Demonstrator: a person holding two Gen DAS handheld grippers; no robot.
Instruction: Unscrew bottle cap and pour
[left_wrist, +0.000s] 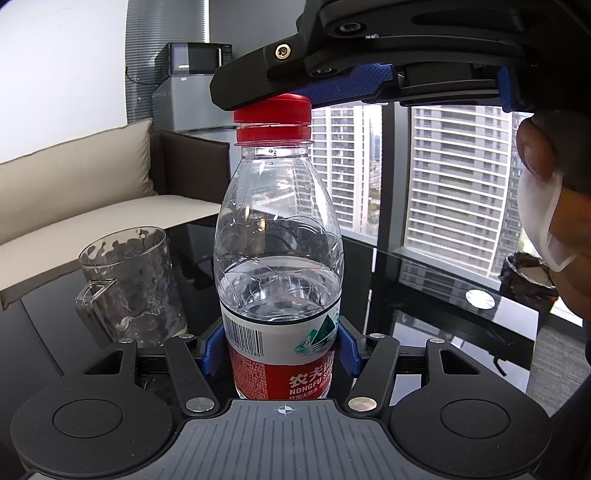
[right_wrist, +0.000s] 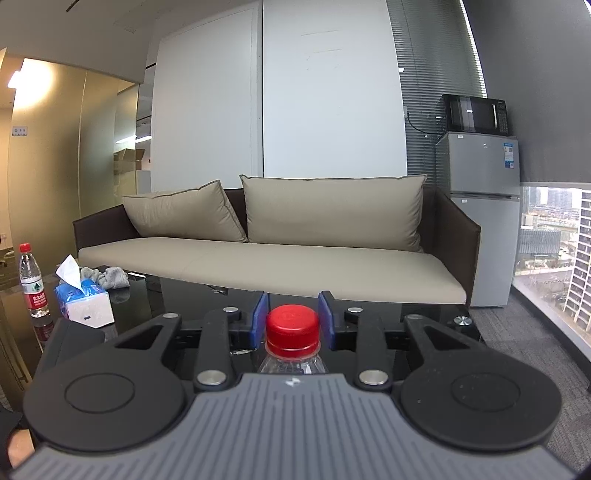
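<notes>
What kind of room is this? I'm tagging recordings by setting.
Probably a high-rise office lounge: a beige sofa, a microwave atop a small fridge, and tower blocks outside the window.

- Our left gripper (left_wrist: 279, 350) has black linkage arms, blue ribbed finger pads (left_wrist: 212, 350), silver rivets and a grey ribbed base with a crosshair mark.
- Our right gripper (right_wrist: 292, 319) matches it.
- Brass screw, bare skin and a white glove show near its underside.
</notes>
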